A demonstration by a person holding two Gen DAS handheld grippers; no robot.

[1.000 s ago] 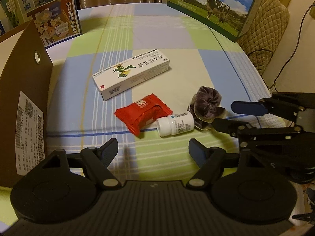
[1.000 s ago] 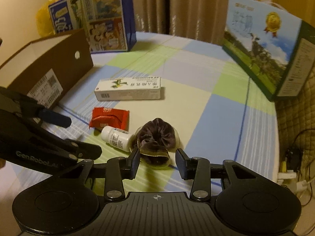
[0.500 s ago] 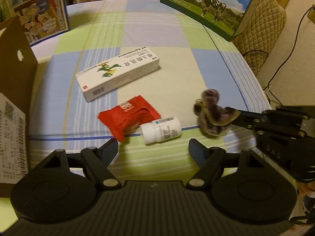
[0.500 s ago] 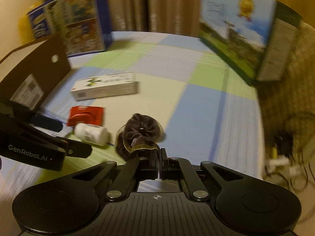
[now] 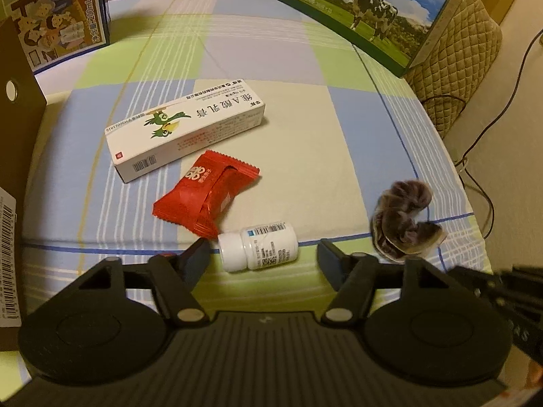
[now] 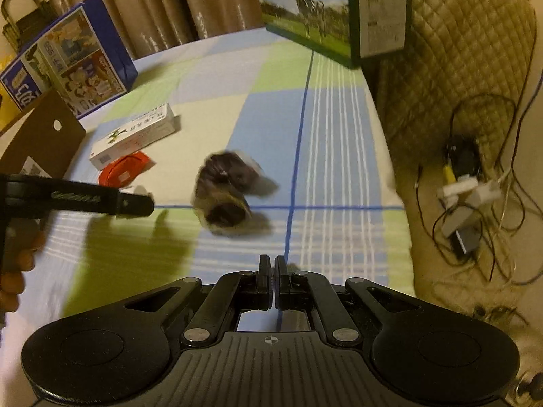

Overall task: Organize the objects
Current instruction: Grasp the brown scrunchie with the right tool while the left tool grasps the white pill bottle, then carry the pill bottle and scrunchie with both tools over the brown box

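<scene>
Home room, table under a checked cloth (image 5: 258,51), drawn curtains (image 6: 163,3) behind, quilted chair (image 6: 458,51), tangled cables (image 6: 475,176) on floor

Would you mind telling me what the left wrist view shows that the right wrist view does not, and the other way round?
Only the left wrist view shows the whole white pill bottle, lying on its side just ahead of the open left gripper. Only the right wrist view shows the right gripper with its fingertips shut, a hand at the left edge, and cables on the floor. Both show the white medicine box, red packet, dark scrunchie, milk box and brown cardboard box.
</scene>
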